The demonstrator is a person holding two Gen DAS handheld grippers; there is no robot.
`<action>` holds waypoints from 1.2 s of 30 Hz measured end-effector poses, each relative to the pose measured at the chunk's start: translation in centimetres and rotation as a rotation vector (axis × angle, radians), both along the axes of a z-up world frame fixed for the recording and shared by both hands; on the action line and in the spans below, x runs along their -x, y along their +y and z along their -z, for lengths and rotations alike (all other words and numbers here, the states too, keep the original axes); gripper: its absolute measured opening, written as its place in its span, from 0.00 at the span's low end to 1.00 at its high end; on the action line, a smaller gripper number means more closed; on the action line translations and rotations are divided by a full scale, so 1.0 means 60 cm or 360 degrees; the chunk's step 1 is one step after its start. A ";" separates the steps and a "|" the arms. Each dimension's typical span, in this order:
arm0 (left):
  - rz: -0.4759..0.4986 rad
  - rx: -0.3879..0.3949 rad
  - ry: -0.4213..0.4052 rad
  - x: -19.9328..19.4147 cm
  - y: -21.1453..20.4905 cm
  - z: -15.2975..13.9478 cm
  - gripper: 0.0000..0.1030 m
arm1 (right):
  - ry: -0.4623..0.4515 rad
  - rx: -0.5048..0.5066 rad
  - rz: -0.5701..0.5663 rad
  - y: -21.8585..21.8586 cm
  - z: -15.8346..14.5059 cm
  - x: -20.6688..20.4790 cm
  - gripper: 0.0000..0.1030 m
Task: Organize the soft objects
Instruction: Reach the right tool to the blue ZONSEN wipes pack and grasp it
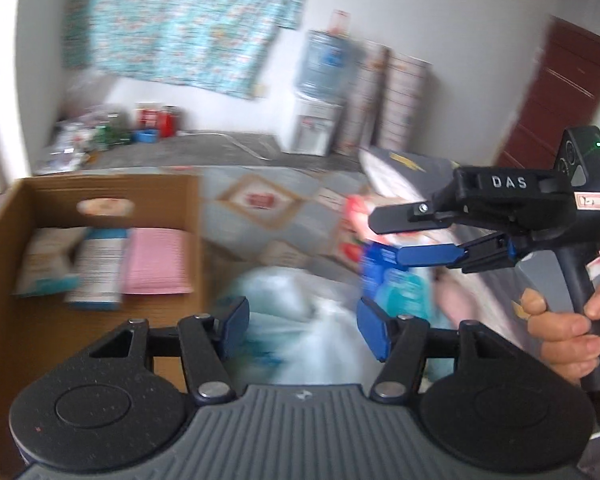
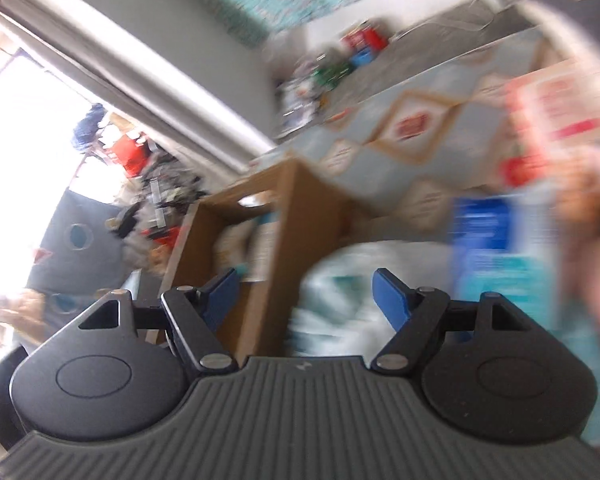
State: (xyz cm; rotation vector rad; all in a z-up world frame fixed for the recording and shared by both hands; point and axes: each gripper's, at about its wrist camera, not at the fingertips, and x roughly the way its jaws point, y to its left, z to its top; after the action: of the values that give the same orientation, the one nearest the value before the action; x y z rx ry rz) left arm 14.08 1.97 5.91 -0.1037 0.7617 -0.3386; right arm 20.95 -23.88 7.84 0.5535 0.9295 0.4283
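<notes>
Box [image 1: 100,204] sits at left of the left wrist frame, open side up, already holding three soft packs: a white one, a blue-and-white one and a pink pack [image 1: 158,260], laid side by side. Left gripper [image 1: 300,326] has its fingers spread wide with nothing between them; a pale bag [image 1: 300,312], white and light teal, lies directly ahead and below, centred in the gap. Both frames are motion-blurred, so the bag's long axis cannot be determined. Right gripper [image 1: 388,236] appears at right of the same frame, held by a hand [image 1: 568,332], its fingers parted moderately and pointing toward frame left. A blue pack [image 1: 384,276] lies just beyond and below those fingers; contact cannot be confirmed. In the right wrist frame the right gripper [image 2: 306,296] likewise shows fingers apart and empty, with the bag [image 2: 340,292] low at centre, the blue pack [image 2: 496,252] at right and the box [image 2: 300,224] at left centre. Judgement: the left gripper is nearer the bag, and the box lies to its left, so a close-and-carry leftward is the likely next move.
</notes>
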 end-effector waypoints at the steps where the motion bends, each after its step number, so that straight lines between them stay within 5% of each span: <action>1: 0.0039 -0.0001 0.0004 -0.003 -0.021 0.008 0.58 | 0.0001 0.0026 0.0018 -0.022 0.010 0.009 0.72; 7: 0.0214 0.0006 0.0033 -0.030 -0.113 0.055 0.52 | 0.0009 0.0111 0.0096 -0.115 0.079 0.028 0.72; 16: 0.0408 -0.0169 0.0182 -0.112 -0.201 0.119 0.52 | -0.0015 0.0151 0.0044 -0.129 0.146 -0.026 0.70; 25: 0.0449 -0.0217 0.0394 -0.179 -0.235 0.173 0.57 | 0.0052 0.0161 -0.0017 -0.117 0.182 -0.063 0.65; 30: 0.0462 -0.0212 0.0403 -0.191 -0.244 0.181 0.60 | 0.0032 0.0225 -0.0019 -0.105 0.188 -0.071 0.63; 36: 0.0433 -0.0201 0.0407 -0.194 -0.248 0.182 0.61 | 0.0023 0.0240 -0.0025 -0.093 0.188 -0.073 0.48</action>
State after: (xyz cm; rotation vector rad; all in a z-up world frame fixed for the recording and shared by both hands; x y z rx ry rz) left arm 25.72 -12.92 -4.99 0.0785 1.0517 -0.5413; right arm 25.36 -29.48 -3.46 0.4123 0.9717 0.3654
